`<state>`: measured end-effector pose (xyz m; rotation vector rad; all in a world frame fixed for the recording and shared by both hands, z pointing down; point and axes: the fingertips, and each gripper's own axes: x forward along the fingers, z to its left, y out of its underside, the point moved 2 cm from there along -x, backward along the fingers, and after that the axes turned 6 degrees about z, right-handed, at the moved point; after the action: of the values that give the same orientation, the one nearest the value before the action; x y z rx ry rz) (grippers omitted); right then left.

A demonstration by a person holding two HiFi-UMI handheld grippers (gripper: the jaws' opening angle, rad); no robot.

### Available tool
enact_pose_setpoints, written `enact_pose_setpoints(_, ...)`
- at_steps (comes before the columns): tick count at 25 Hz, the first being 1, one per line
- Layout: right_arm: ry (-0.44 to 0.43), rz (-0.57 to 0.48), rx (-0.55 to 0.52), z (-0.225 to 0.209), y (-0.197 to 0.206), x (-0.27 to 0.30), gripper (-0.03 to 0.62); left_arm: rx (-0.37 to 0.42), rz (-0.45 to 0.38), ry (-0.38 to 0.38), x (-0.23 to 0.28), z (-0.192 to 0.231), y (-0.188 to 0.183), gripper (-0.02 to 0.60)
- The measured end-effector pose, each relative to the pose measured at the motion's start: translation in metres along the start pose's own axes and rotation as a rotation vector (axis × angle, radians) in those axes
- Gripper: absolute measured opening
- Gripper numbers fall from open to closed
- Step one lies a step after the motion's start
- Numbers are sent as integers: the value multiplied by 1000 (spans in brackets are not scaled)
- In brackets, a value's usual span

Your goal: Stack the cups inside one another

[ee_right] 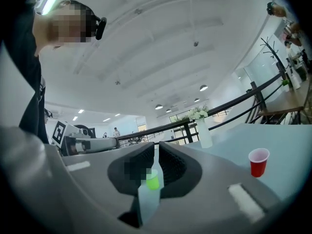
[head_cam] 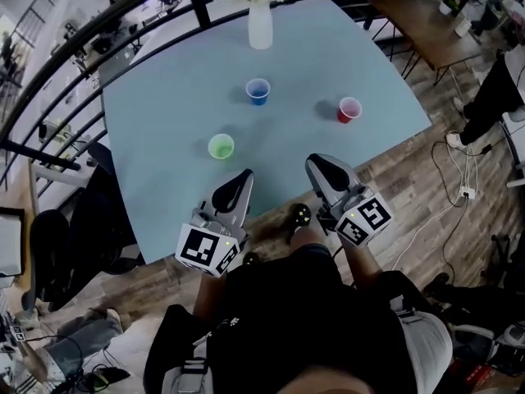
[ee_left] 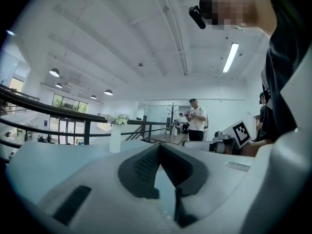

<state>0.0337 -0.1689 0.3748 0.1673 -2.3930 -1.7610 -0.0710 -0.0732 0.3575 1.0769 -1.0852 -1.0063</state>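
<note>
A pale blue table [head_cam: 164,121] stands on a mezzanine, with a dark railing [head_cam: 98,35] curving past its 9 to 12 o'clock sides and wood floor [head_cam: 410,179] along its 3 to 6 o'clock sides. Three cups stand upright and well apart on it, none nested. The blue cup [head_cam: 257,91] is near the middle, the red cup [head_cam: 349,109] at about 4 o'clock from it, and the green cup [head_cam: 221,146] at about 7 o'clock from it, nearest the person. A white vase [head_cam: 260,25] of pale flowers stands at the table's 12 o'clock edge. The left gripper [head_cam: 243,176] and right gripper [head_cam: 321,164] hang side by side at the 6 o'clock edge and touch no cup. The left gripper's jaws meet at their tips and hold nothing. The right gripper's jaws stand together but for a thin slit and are also empty; in the right gripper view the green cup shows through that slit, far off on the table, with the red cup at 3 o'clock. A wooden table [head_cam: 426,23] stands at 2 o'clock in the head view. A white cable [head_cam: 459,183] trails over the floor at 3 o'clock beside a bystander's leg [head_cam: 492,97]. The left gripper view shows a high white ceiling with round lamps [ee_left: 54,72] and a person [ee_left: 197,126] standing far off.
</note>
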Motion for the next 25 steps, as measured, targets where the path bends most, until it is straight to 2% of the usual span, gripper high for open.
enact_pose_setpoints(10, -124, 46, -2, -35, -7, 40, 31, -14, 21, -152, 18, 19, -6, -8)
enact_pose_setpoints(15, -166, 71, -13, -49, -15, 56, 38, -47, 14, -227, 24, 25, -9, -8)
enact_pose_setpoints(25, -229, 130, -118, -76, -10, 103, 66, -63, 15, -374, 35, 42, -10, -8)
